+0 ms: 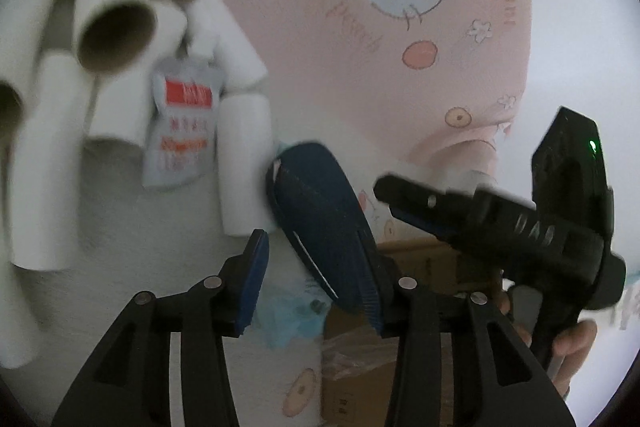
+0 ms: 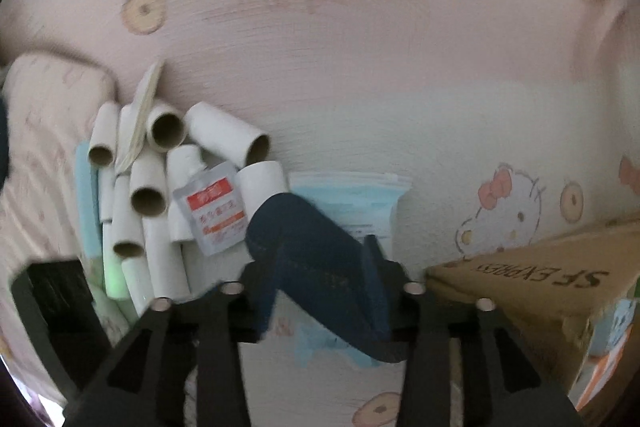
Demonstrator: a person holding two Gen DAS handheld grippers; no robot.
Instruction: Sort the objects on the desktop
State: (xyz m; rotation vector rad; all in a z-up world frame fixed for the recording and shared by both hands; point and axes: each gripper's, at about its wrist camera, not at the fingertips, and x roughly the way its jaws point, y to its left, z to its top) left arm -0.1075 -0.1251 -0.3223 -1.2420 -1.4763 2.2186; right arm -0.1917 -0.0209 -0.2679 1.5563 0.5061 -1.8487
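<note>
Dark blue pouch [image 2: 304, 247] was seen lying on the cartoon-print sheet [image 2: 360, 67], beside the cardboard tubes [image 2: 148, 187], between the parted right gripper [image 2: 316, 287] jaws; left gripper [image 1: 316, 275] likewise parted around it. Unclamped, it was judged liable to slip, or tubes to be scattered.

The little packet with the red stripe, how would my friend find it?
Look at the pile of white cardboard tubes on the pink cartoon-cat sheet. The packet lies flat at the pile's right edge. It alone is a flat, grey pouch with a red band, not a round tube.
</note>
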